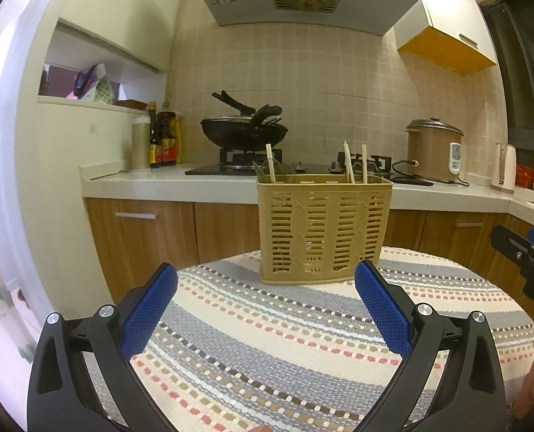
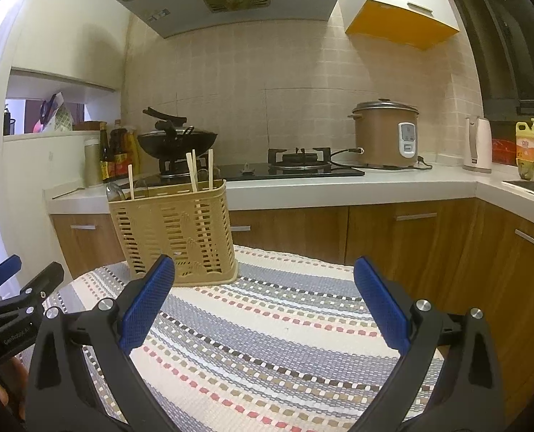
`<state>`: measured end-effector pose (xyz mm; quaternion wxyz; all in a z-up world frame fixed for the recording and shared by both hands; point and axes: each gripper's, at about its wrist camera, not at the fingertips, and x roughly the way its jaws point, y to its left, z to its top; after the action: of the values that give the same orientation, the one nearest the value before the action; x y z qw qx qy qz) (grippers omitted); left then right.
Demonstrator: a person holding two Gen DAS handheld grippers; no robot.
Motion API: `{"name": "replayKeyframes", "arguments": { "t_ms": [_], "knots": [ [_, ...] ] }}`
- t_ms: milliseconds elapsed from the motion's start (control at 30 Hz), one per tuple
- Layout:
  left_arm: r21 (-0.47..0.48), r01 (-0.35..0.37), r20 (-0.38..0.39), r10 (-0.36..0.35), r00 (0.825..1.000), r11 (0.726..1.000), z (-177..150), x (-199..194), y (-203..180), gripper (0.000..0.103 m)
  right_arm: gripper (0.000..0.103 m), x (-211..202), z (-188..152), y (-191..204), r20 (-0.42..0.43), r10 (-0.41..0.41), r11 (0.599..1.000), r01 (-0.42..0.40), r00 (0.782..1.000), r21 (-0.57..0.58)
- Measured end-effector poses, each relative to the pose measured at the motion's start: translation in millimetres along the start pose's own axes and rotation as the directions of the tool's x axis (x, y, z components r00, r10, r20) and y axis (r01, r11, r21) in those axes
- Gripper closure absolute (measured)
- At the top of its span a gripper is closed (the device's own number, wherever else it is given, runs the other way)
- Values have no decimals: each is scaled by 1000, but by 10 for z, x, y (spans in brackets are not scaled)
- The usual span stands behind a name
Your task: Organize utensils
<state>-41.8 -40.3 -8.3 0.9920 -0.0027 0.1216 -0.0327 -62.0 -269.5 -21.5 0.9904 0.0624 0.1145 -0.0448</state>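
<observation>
The tan plastic basket with slotted sides (image 1: 322, 228) stands upright on the striped woven cloth (image 1: 285, 342), straight ahead of the left hand-held gripper (image 1: 267, 282) and ahead and to the left of the right hand-held gripper (image 2: 265, 275). Pale wooden chopsticks (image 1: 348, 163) poke up out of it, and some see-through spoon shapes seem to sit beside them, but they are hard to make out. Both hand-held grippers are spread wide and hold nothing.

The basket looks light and tall. A bump from either hand-held gripper could tip it, and the sticks would spill out. The soft cloth could also slide or bunch up under a push. No loose utensils show on the cloth, so the job may be nearly done.

The left view shows the basket's wide front face. The right view shows its corner and short side. Each view also catches the other hand-held gripper at its edge, and only the right view shows the steel sink (image 2: 531, 188) far off to the right.
</observation>
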Motion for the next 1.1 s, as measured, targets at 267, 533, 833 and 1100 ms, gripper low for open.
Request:
{"name": "replayKeyframes", "arguments": {
  "t_ms": [267, 533, 833, 1100],
  "knots": [
    [-5, 0, -5, 0, 1000, 1000, -3, 3, 0, 7, 8, 2, -3, 16, -4, -2, 1000, 2, 1000, 3],
    [9, -7, -2, 7, 1000, 1000, -9, -2, -40, 7, 8, 23, -7, 0, -13, -3, 1000, 3, 1000, 12],
    [20, -16, 1, 16, 1000, 1000, -19, -18, -62, 7, 8, 6, -12, 11, -10, -1, 1000, 1, 1000, 11],
    [25, -18, -2, 18, 1000, 1000, -23, -12, -72, 7, 8, 29, -8, 14, -19, 2, 1000, -2, 1000, 11]
  ]
}}
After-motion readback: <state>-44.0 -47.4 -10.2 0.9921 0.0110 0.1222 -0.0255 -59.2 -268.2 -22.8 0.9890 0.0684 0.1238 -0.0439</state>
